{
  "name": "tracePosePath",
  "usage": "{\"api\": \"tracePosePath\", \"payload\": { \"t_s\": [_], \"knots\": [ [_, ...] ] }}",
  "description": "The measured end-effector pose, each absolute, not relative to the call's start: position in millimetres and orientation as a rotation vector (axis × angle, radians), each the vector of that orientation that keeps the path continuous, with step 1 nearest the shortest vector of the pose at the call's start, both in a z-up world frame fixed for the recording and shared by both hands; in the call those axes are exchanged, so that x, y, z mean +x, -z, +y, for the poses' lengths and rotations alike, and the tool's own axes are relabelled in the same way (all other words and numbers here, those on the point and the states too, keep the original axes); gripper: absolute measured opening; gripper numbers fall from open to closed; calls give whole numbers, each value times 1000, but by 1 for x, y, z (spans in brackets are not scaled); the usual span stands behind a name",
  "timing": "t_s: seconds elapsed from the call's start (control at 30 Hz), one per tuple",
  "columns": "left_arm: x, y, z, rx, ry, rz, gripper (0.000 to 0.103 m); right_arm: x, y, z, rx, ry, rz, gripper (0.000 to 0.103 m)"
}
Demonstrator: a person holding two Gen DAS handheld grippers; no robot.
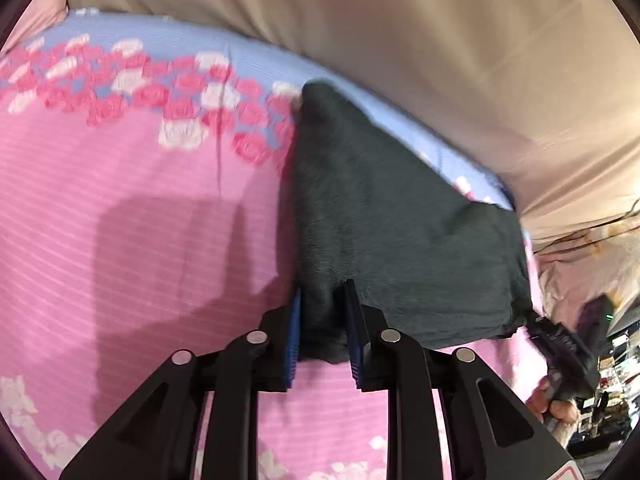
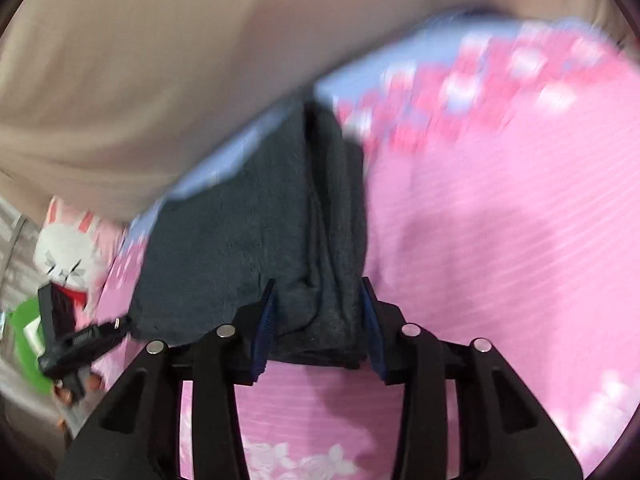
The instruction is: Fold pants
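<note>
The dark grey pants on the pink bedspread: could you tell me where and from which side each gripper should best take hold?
Grip the pants at the near edge, from the front. Left gripper already pinches a bunched corner there; right gripper straddles the thick folded stack at the opposite near corner.

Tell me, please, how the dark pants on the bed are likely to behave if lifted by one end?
The pants look soft and fleecy, so they would probably droop and unfold. The cloth bunches between the left gripper pads, suggesting it gives easily. Its fuzzy surface seems unlikely to slip.
</note>
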State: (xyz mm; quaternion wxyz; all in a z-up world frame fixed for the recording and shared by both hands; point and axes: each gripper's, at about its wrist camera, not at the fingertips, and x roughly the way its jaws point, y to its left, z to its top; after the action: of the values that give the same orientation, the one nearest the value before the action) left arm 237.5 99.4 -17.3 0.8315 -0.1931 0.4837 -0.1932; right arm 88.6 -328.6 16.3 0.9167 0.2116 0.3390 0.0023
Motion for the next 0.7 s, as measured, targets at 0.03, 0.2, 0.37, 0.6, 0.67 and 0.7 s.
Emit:
{"api": "tracePosePath", "payload": {
  "t_s": [0.03,0.2,0.37,0.6,0.67,0.7],
  "knots": [
    [233,13,99,-390,397,1004,20,84,-32,-321,375,11,658,35],
    [232,23,92,-352,360,1008,21,129,-55,-279,266,-93,681,19],
    [231,29,98,-300,330,955,54,168,-8,-337,324,116,754,0],
    [223,21,85,-197,277,895,53,122,-13,-325,300,100,783,0],
    [213,16,79,-141,245,862,53,103,-21,-321,330,120,755,0],
    [207,13,76,-109,220,845,53,92,-30,-313,335,110,730,3]
  ]
}}
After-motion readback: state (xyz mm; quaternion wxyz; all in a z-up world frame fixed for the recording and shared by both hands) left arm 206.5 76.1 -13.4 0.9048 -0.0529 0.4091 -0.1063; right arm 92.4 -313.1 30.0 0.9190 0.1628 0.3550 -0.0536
